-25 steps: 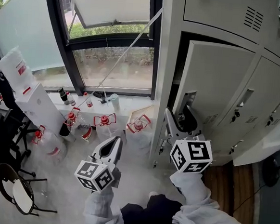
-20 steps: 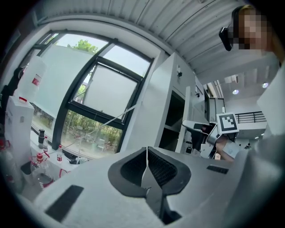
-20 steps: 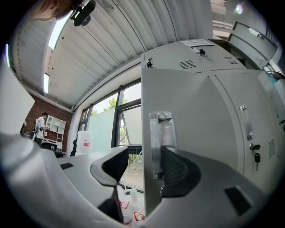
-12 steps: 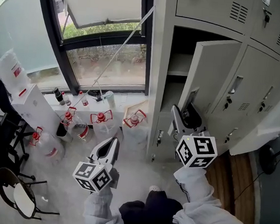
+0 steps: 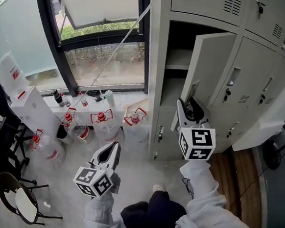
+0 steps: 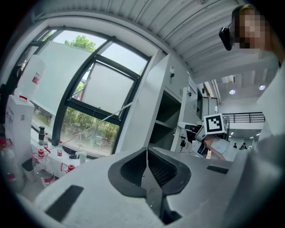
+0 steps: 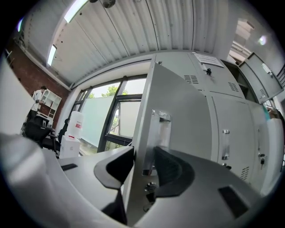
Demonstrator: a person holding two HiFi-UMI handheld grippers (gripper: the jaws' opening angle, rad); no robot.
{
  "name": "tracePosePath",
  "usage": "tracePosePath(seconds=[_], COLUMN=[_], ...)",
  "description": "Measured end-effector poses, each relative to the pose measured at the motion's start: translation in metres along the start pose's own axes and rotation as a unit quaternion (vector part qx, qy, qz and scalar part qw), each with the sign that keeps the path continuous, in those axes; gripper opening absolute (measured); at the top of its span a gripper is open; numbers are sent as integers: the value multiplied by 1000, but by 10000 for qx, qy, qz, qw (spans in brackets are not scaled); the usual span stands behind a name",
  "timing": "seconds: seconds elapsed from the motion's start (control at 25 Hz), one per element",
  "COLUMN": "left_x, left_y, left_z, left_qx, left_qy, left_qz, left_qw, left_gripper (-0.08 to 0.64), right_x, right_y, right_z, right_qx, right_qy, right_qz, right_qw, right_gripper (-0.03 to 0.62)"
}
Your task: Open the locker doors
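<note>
Locker door (image 5: 208,67) in the upper middle of the head view is swinging further out, so the dark opening (image 5: 180,42) behind it is getting wider and a shelf (image 5: 177,66) inside is coming into sight. The right gripper (image 5: 186,105) is riding out with it, and its jaws are squeezing in on the door's edge, which sits right between them.

The head view looks steeply down on the open locker door (image 5: 207,67) from above, in front of it. The left gripper view faces that door level from well apart, off to its left. The right gripper view sits hard against its edge. All three share the door.
</note>
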State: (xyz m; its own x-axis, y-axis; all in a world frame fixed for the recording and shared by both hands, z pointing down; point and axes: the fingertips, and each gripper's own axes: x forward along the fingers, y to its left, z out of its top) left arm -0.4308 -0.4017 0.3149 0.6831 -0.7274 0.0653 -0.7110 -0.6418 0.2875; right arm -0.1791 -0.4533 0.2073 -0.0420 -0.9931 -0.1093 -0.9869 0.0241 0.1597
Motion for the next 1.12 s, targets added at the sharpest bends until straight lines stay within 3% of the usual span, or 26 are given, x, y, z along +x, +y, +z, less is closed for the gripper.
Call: tracePosePath(seconds=[0.68, 1.12], left_x=[25, 57], left_y=[-58, -122], left_z=[-37, -54], left_qx=[18, -67], left_qy=[386, 427], left_qz=[-721, -975], left_qw=[9966, 9943], left_gripper=[15, 15], right_x=[-69, -132], right_y=[-37, -95], right_z=[1, -6], right_qx=[109, 234], right_qy=[-28, -64], right_qz=[-35, -294], right_qw=[9999, 9993], right_gripper=[147, 131])
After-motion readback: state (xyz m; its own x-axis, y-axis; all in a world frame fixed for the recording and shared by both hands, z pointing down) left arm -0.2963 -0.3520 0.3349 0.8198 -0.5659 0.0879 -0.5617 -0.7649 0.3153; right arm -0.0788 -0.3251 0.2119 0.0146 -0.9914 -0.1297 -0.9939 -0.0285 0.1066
